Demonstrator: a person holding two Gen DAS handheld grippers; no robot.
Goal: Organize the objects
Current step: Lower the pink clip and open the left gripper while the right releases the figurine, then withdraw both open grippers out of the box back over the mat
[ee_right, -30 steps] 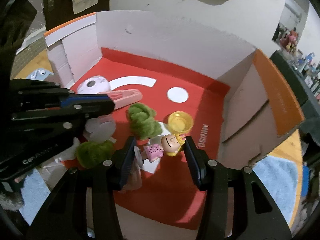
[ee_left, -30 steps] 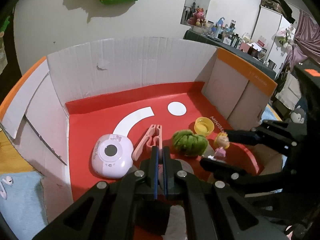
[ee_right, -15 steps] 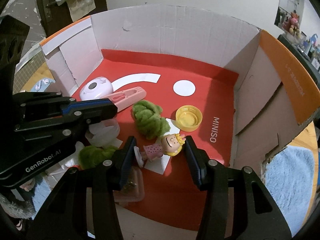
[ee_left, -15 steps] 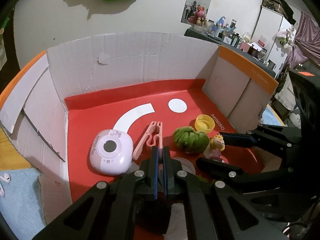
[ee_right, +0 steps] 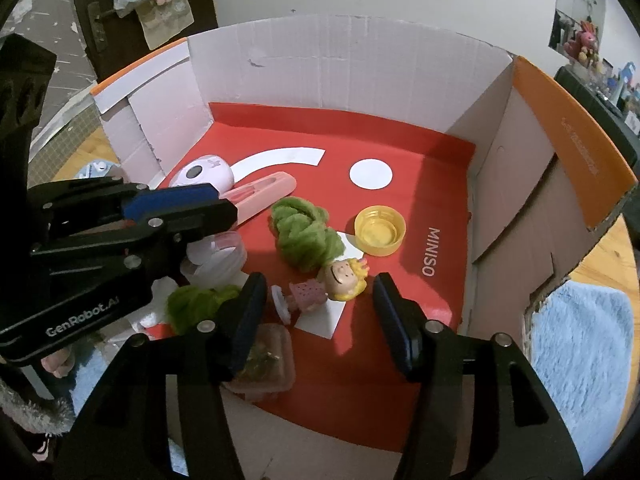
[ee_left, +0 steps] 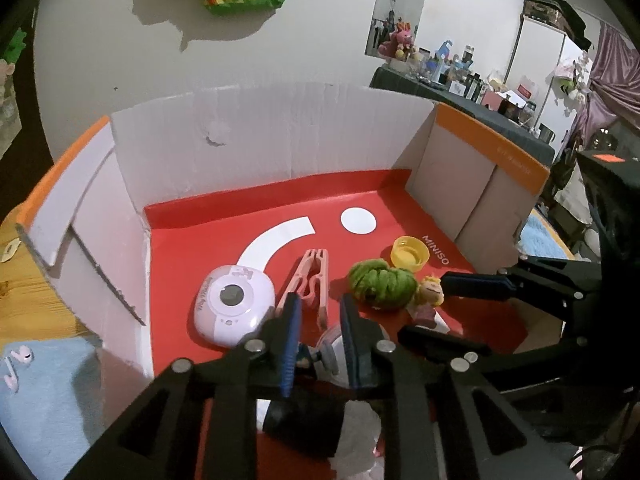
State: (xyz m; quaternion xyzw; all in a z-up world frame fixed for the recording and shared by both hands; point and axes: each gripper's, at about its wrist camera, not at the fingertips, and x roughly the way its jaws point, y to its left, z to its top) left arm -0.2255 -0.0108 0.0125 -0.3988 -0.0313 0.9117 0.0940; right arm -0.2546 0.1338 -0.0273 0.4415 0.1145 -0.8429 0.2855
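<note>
An open cardboard box (ee_left: 280, 136) with a red floor (ee_right: 400, 152) holds the objects. Inside lie a lilac round device (ee_left: 234, 304), a pink clip (ee_left: 310, 276), a green wool ball (ee_left: 380, 282), a yellow cap (ee_left: 410, 253) and a small blonde doll (ee_right: 332, 284). A second green ball (ee_right: 196, 304), a clear round lid (ee_right: 220, 254) and a clear plastic box (ee_right: 268, 360) sit near the front. My left gripper (ee_left: 318, 320) is open over the clear lid. My right gripper (ee_right: 320, 312) is open, with a finger on each side of the doll.
The box walls rise on three sides with orange-edged flaps (ee_right: 572, 136). Blue fluffy mats (ee_right: 580, 344) lie on the wooden floor on both sides. White earphones (ee_left: 16, 364) lie on the left mat. A cluttered table (ee_left: 472, 84) stands far right.
My left gripper has opened from shut. Both grippers have drawn back and up a little, so the objects look lower and nearer in the views.
</note>
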